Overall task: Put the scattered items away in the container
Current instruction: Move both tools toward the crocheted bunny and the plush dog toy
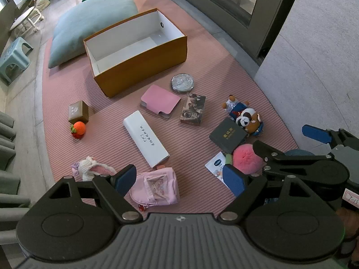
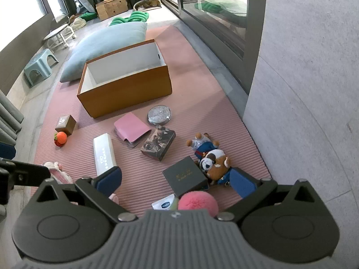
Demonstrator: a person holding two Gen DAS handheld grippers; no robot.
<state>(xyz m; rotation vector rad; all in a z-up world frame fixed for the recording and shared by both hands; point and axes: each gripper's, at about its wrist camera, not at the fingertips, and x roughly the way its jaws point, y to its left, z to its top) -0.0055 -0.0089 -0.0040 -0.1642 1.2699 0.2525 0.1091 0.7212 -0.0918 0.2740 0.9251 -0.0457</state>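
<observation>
An open orange box (image 1: pixel 143 60) (image 2: pixel 125 89), white inside and holding nothing, stands on the pink mat. Scattered in front of it lie a long white box (image 1: pixel 145 139), a pink wallet (image 1: pixel 160 100), a round silver tin (image 1: pixel 182 83), a printed box (image 1: pixel 193 109), a dark box (image 2: pixel 185 176), a plush dog (image 2: pixel 213 159) and a pink pom-pom (image 2: pixel 197 201). My left gripper (image 1: pixel 179 179) hangs open above a pink pouch (image 1: pixel 157 188). My right gripper (image 2: pixel 177 182) is open over the dark box and pom-pom, gripping nothing.
At the mat's left lie a brown cube (image 1: pixel 78 112), an orange crochet fruit (image 1: pixel 78 130) and a bunny toy (image 1: pixel 89 168). A blue-grey cushion (image 1: pixel 94 22) sits behind the box. A grey wall (image 1: pixel 314 56) and a glass door border the right; a stool (image 1: pixel 13 56) stands left.
</observation>
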